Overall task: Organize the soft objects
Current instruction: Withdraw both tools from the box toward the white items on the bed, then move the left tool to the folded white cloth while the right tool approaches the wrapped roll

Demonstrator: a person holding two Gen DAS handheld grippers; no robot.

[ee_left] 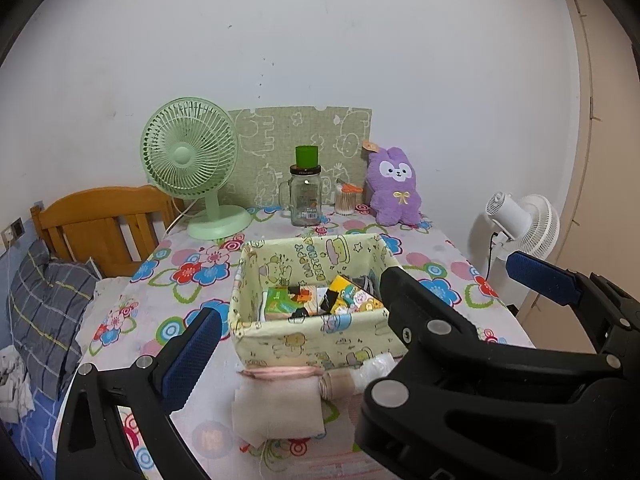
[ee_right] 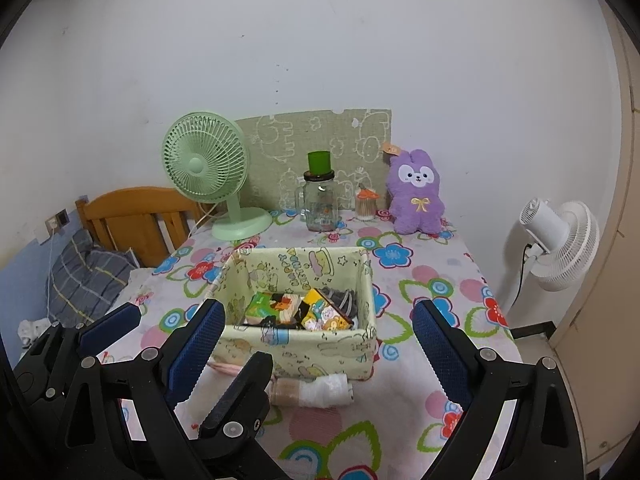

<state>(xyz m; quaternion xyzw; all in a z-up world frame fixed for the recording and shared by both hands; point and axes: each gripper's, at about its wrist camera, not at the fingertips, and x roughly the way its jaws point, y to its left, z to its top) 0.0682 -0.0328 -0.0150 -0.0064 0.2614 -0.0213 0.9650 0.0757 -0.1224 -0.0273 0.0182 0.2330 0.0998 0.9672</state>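
Plainly, two grippers are up over the near edge of the table [ee_right: 420,364], and both stand spread wide with nothing between their blue pads. From the left wrist view the left gripper [ee_left: 280,344] frames the fabric box [ee_left: 312,344], while the right gripper [ee_left: 464,280] crosses in front of the box's right side and hides part of it. From the right wrist view the right gripper [ee_right: 320,340] brackets the same box [ee_right: 296,346], and the left gripper [ee_right: 168,360] blocks the box's near left corner. One box sits mid-table, pale yellow-green with cartoon print, holding a jumble of small colourful items too mixed to count. Just in front of the box lie the soft things: one folded pale cloth [ee_left: 276,408] with a pink band [ee_left: 280,372] along its far edge touching the box, one beige roll [ee_right: 288,392] and one white roll [ee_right: 330,390] side by side. Behind the box stand one green desk fan [ee_right: 208,168], one glass jar [ee_right: 320,200] with a green cup on its lid, one small container of cotton swabs [ee_right: 366,206] and one purple plush bunny [ee_right: 416,196]. Right of the box, off the table, stands one white fan [ee_right: 560,236]; left of it are a wooden headboard [ee_right: 136,220] and a plaid pillow [ee_right: 88,276].
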